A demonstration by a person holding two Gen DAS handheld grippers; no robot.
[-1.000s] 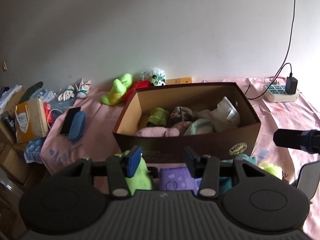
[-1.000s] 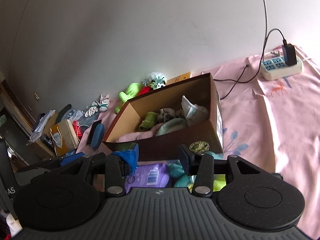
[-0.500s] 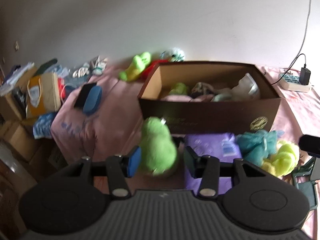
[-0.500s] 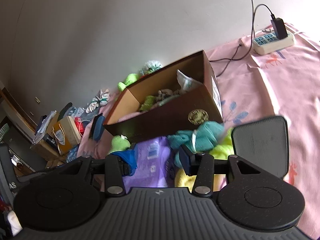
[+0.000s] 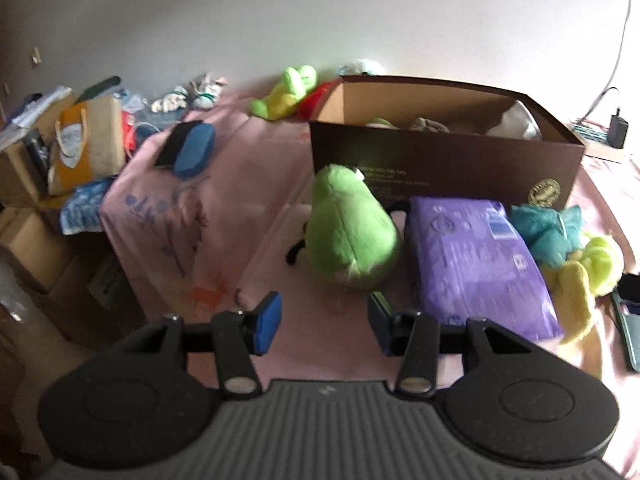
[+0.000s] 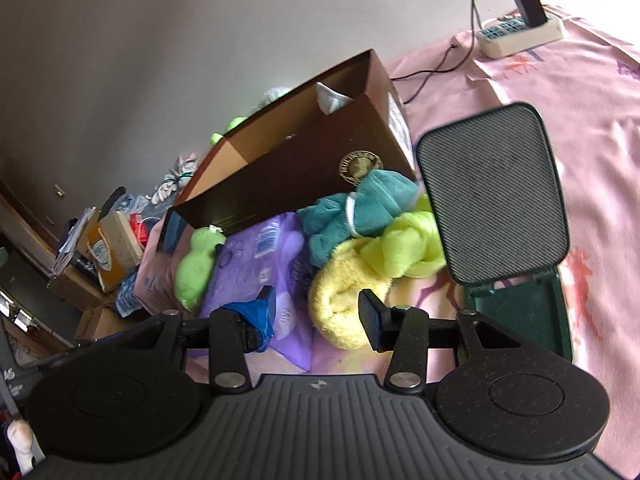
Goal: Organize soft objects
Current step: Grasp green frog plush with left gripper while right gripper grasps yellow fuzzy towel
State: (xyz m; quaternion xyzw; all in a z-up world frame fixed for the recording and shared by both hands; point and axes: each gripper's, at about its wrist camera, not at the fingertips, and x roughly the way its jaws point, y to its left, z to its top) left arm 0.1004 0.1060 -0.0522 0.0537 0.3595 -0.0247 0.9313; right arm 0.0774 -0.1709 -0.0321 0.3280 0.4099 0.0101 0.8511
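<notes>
A dark brown cardboard box (image 5: 448,160) with soft items inside stands on the pink bed sheet; it also shows in the right wrist view (image 6: 304,168). In front of it lie a green plush toy (image 5: 350,232), a purple soft pack (image 5: 480,264), a teal mesh sponge (image 5: 548,232) and yellow cloths (image 5: 584,276). My left gripper (image 5: 324,320) is open and empty, just short of the green plush. My right gripper (image 6: 316,316) is open and empty, over the pale yellow towel (image 6: 344,300) and the purple pack (image 6: 256,264).
A dark green open case (image 6: 512,208) lies right of the pile. A power strip (image 6: 520,34) with a charger sits at the back right. Green and red plush toys (image 5: 288,92) lie behind the box. Bags and cartons (image 5: 80,148) crowd the floor at the left.
Both grippers have pulled back from the box and tilted down toward the pile in front of it. The green plush, purple pack and sponges now sit in full view.
</notes>
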